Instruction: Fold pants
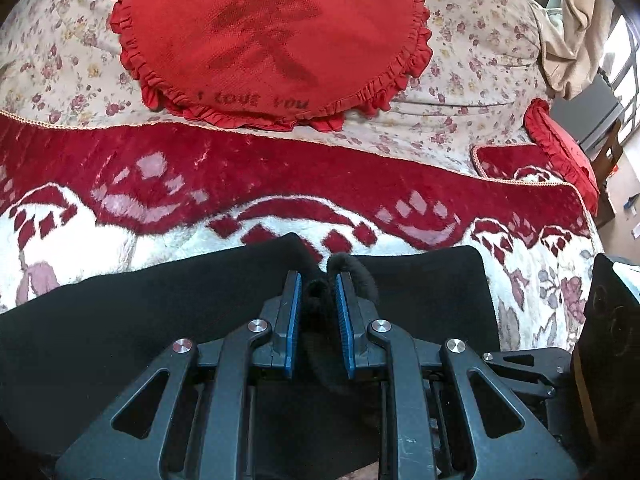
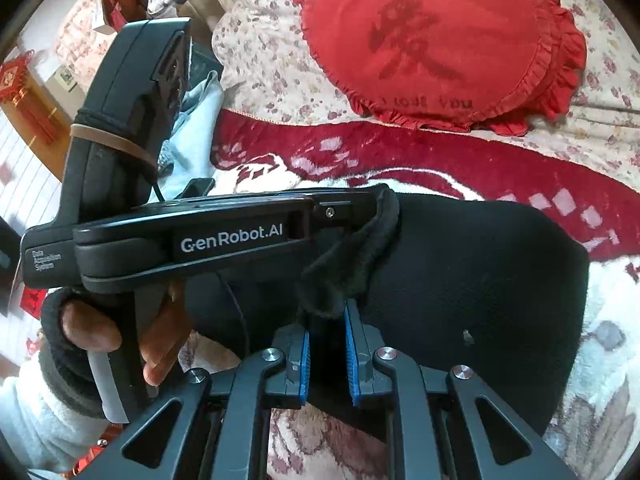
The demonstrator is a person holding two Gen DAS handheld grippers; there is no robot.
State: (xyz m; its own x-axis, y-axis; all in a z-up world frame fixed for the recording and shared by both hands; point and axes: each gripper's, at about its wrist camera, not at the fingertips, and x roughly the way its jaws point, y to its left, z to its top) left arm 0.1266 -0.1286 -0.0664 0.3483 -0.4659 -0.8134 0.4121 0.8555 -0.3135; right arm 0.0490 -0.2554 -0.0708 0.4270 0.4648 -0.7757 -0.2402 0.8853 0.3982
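Two hand-held grippers meet over black pants (image 1: 420,292) lying on a red and white plush blanket (image 1: 80,236), which serves here as the landmark. The pants cover the blanket's near part, closest to the cameras, lying mostly flat with one rolled hem standing up.

Seen from its own camera, the left gripper (image 1: 317,286) has its blue pads narrowed around a bunched roll of black cloth. The right gripper (image 2: 326,316) likewise pinches a raised fold of the same fabric between nearly closed pads. From the right camera, the left gripper's body crosses the view just above that fold, held by a bare hand (image 2: 120,332) in a dark cuff.

The cloth looks soft, thick and fleecy, probably light, limp and not slippery; it should drape and sag rather than hold a crease. The rolled hem or edge seems the best place to grip.

Beyond the blanket's far edge lies floral bedding (image 1: 460,92) with a round red frilled cushion (image 1: 268,40) reading "I LOVE YOU". A second red cushion (image 1: 560,148) sits off the blanket's far right corner. Pale blue cloth (image 2: 200,120) lies off its left side. The two grippers crowd each other more than anything else does.
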